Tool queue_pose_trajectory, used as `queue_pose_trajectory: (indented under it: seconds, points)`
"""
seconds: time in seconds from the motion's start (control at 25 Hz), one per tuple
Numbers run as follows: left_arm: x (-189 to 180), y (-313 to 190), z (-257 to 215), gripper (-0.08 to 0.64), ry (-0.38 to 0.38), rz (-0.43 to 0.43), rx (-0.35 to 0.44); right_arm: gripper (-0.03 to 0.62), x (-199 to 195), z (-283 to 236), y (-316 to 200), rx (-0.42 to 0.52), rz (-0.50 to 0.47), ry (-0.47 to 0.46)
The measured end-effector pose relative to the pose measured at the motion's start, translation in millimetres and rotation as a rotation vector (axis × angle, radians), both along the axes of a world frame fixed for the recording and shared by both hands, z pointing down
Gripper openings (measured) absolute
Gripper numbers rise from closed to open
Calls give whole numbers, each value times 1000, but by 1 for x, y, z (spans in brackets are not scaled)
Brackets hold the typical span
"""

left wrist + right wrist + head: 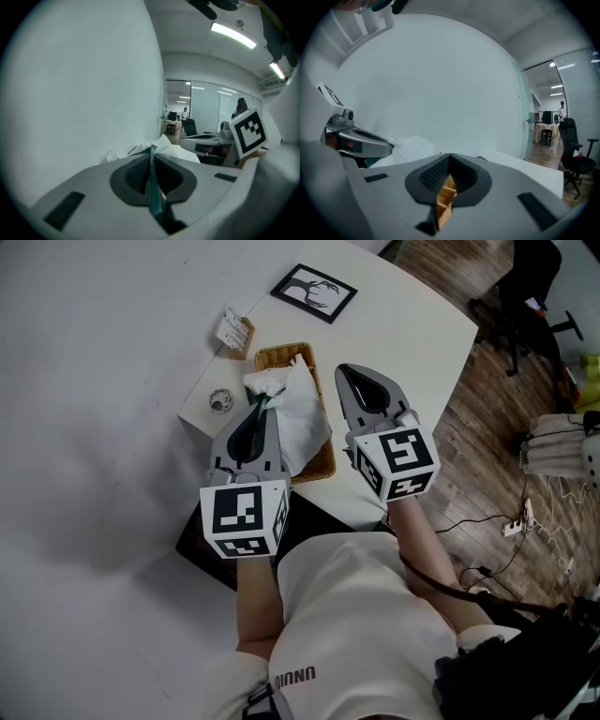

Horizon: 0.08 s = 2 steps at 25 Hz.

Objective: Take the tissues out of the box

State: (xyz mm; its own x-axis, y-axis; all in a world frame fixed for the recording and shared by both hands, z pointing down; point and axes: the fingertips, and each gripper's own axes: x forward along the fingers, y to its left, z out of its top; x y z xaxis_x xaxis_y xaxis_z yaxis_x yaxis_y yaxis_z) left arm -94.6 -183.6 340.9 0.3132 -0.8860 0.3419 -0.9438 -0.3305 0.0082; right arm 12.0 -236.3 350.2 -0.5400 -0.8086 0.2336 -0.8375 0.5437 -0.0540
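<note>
A wicker tissue box (278, 357) stands on the white table (403, 315). White tissue (302, 418) spills out of it and drapes over its right side. My left gripper (262, 401) is over the box, shut on a bunched tissue (266, 382) with a teal strip. That teal strip (153, 185) shows pinched between the left gripper's (152, 149) jaws. My right gripper (342, 369) hovers just right of the box, shut and empty. Wicker (444, 199) shows through the slit under the right gripper's (449, 157) closed jaws.
A black-framed picture (314, 292) lies at the table's far side. A small card packet (234, 331) and a round metal object (220, 401) sit left of the box. Right of the table are wooden floor, cables, a power strip (516, 526) and an office chair (525, 287).
</note>
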Motion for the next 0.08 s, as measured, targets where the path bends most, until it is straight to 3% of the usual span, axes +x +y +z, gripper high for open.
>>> queue_pose_trajectory:
  seconds: [0.08]
  points:
    - [1, 0, 0, 22, -1, 2, -2, 18, 1, 0, 0, 0, 0, 0]
